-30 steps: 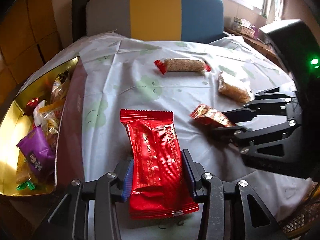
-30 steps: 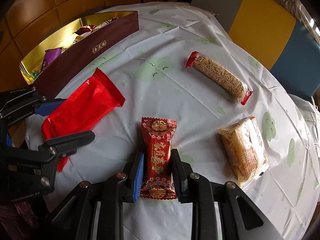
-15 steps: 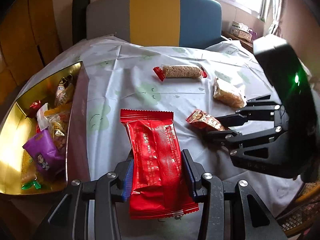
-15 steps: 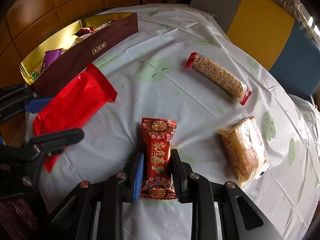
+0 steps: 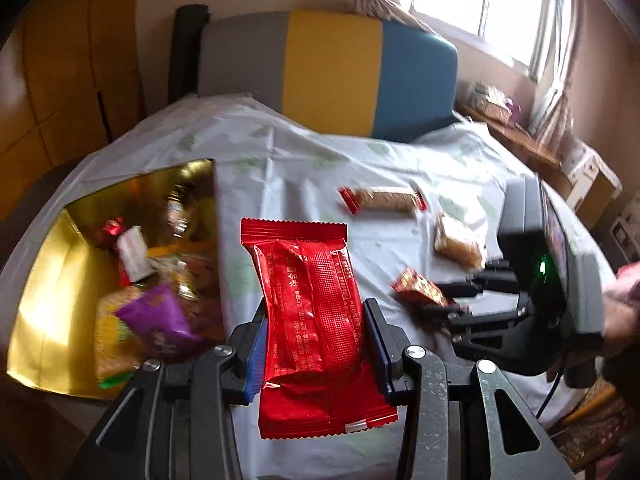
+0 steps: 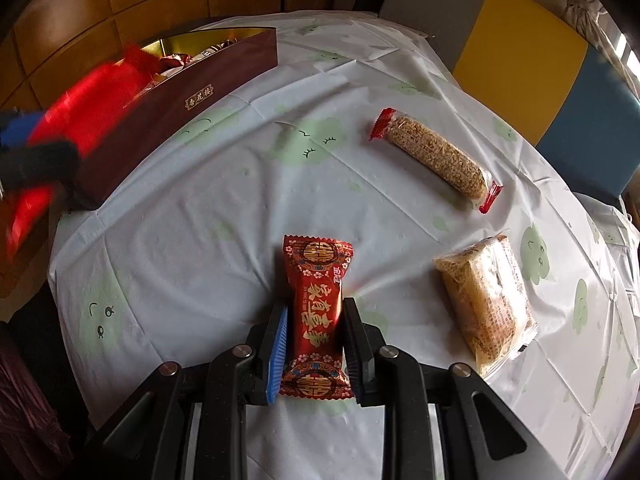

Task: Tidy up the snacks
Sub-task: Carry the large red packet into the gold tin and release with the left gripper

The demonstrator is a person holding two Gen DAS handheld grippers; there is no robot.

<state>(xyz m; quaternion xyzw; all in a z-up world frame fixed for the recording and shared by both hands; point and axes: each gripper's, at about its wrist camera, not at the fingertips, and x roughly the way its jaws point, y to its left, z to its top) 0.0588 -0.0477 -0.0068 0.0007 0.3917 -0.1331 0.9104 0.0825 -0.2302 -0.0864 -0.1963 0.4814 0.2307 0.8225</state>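
Note:
My left gripper (image 5: pixel 314 342) is shut on a large plain red packet (image 5: pixel 310 304), held in the air beside the gold-lined snack box (image 5: pixel 48 280); the packet (image 6: pixel 76 120) shows blurred at the far left in the right wrist view. My right gripper (image 6: pixel 316 344) is shut on a small red candy packet with gold characters (image 6: pixel 316 312), low on the tablecloth (image 6: pixel 200 208); in the left wrist view this packet (image 5: pixel 418 292) pokes out of the black gripper at the right. A long grain bar with red ends (image 6: pixel 436 160) and a clear-wrapped golden cake (image 6: pixel 486 304) lie on the cloth.
The box (image 6: pixel 180 100) has a dark maroon outer wall and holds several wrapped snacks, among them a purple packet (image 5: pixel 160 320). A grey, yellow and blue chair back (image 5: pixel 332 76) stands behind the table. A person's hand (image 5: pixel 622 308) holds the right gripper's body.
My left gripper has risen with the large red packet and moved toward the gold box, which now shows more of its inside. The right gripper and its candy packet have stayed put.

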